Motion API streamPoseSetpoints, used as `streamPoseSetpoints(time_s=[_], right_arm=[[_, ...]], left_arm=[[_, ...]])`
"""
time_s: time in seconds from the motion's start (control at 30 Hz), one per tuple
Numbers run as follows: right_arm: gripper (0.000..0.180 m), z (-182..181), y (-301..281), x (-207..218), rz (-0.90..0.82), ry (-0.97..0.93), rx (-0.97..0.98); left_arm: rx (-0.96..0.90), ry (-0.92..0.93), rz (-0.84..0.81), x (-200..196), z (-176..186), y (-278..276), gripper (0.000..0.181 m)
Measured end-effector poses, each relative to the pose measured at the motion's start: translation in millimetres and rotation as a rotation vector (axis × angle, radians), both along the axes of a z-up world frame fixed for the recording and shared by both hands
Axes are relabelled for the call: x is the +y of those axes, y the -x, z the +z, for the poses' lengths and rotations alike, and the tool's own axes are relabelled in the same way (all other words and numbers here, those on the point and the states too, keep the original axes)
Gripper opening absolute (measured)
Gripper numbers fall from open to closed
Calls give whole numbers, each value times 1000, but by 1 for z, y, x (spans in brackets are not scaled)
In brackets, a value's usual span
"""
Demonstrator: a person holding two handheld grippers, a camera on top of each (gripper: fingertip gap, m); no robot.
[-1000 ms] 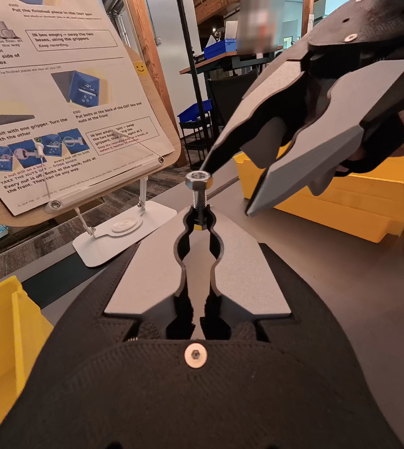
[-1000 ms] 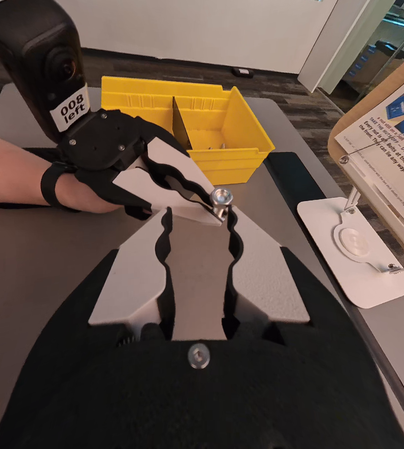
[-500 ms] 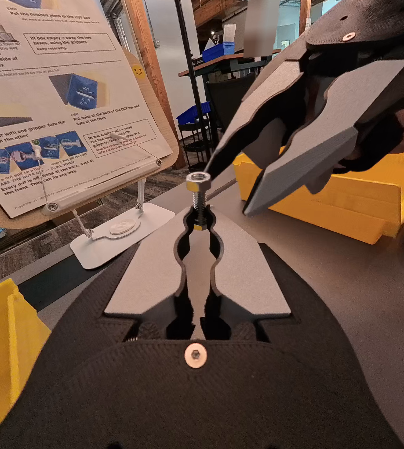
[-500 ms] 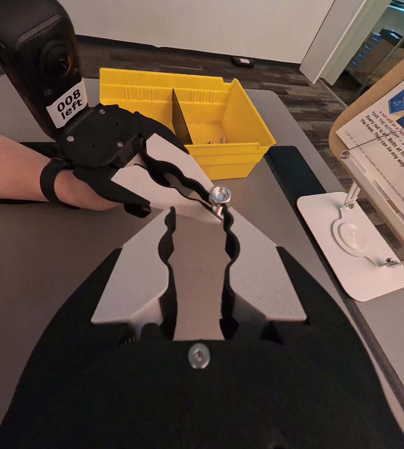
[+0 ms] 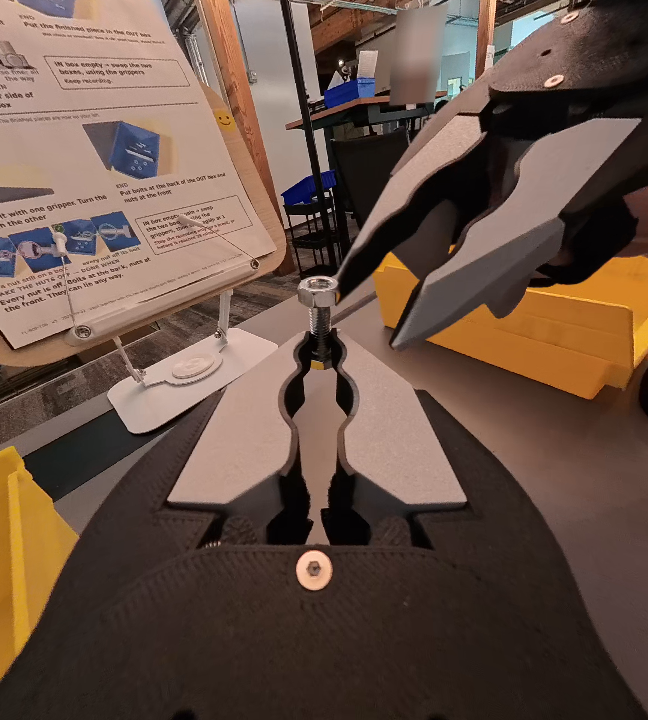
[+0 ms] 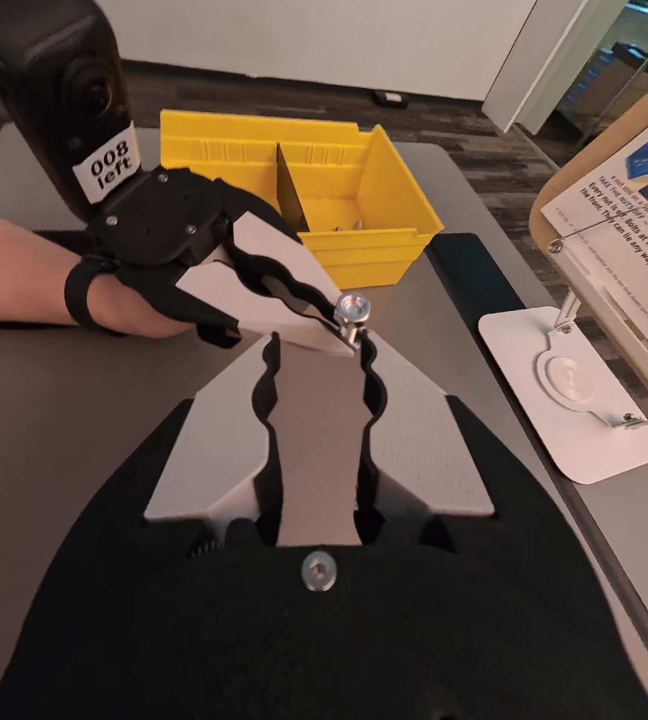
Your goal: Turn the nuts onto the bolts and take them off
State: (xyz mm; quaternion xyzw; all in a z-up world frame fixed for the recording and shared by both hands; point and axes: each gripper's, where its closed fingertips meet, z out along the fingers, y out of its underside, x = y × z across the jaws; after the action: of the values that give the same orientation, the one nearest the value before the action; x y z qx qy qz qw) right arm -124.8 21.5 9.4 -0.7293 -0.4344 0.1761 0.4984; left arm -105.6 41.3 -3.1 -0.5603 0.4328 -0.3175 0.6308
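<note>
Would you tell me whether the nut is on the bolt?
On: the nut sits at the top of the bolt, which the left tongs clamp upright.

My left gripper (image 5: 320,343) has matt, finely grained grey fingers (image 5: 244,436) set in ribbed black printed plastic. The bolt (image 5: 319,327) and its nut (image 5: 316,292) are bright, shiny metal. The yellow bin (image 6: 353,218) is smooth, slightly glossy plastic. The table (image 6: 61,389) is smooth matt grey. The instruction sheet (image 5: 80,156) is paper on a wooden board (image 5: 271,218).
</note>
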Motion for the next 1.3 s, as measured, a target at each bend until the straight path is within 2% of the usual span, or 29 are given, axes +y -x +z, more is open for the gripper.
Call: streamPoseSetpoints(time_s=[0.07, 0.13, 0.23, 0.27, 0.33, 0.47, 0.53, 0.6, 0.63, 0.67, 0.7, 0.73, 0.83, 0.97, 1.0, 1.07, 1.1, 1.17, 1.23, 1.3], right_arm=[[57, 4, 1, 4, -15, -27, 27], [58, 5, 5, 1, 10, -38, 26], [48, 3, 2, -4, 19, 1, 8], [36, 3, 0, -6, 26, 16, 10], [32, 10, -2, -7, 29, 29, 58], [55, 11, 0, -1, 10, 12, 83], [58, 4, 3, -3, 27, 15, 45], [52, -1, 3, -6, 40, 17, 1], [36, -2, 1, -8, 50, 20, -15], [28, -2, 1, -10, 61, 30, -11], [29, 0, -1, -9, 49, 33, 7], [31, 4, -2, -6, 31, 27, 30], [57, 9, 1, 0, 13, 1, 74], [60, 2, 7, -5, 50, 12, 36], [57, 0, 5, -6, 46, 13, 16], [34, 0, 1, -9, 60, 23, 3], [32, 3, 1, -10, 60, 30, 30], [37, 11, 0, -5, 38, 24, 88], [57, 13, 1, -1, 20, 5, 103], [63, 10, 5, -1, 30, -9, 84]], left_arm=[[5, -6, -5, -2, 0, -1, 7], [11, -10, -7, -3, -1, -2, 7], [10, -4, -5, -2, -1, -2, 7], [7, -2, -2, -2, -1, -1, 7], [2, 0, -3, -1, 0, -1, 7], [6, -4, -10, -3, -1, -2, 7], [8, -8, -11, -4, -1, -3, 7], [6, -2, -7, -3, -1, -2, 7], [4, 5, -5, -2, -1, -1, 7], [-2, 13, -6, -1, -1, -1, 7], [-9, 20, -8, 0, 0, 0, 7], [-14, 22, -9, 0, 0, 0, 7], [-7, 9, -11, -2, 1, -1, 7], [2, 0, -17, -4, -1, -3, 7], [1, 1, -16, -4, 0, -2, 7], [-5, 9, -10, -2, 0, -1, 7], [-10, 13, -12, -2, 1, -1, 7], [-14, 15, -14, -2, 1, 0, 7], [-8, 7, -18, -3, 1, -1, 7], [-1, -1, -26, -6, 0, -3, 7]])
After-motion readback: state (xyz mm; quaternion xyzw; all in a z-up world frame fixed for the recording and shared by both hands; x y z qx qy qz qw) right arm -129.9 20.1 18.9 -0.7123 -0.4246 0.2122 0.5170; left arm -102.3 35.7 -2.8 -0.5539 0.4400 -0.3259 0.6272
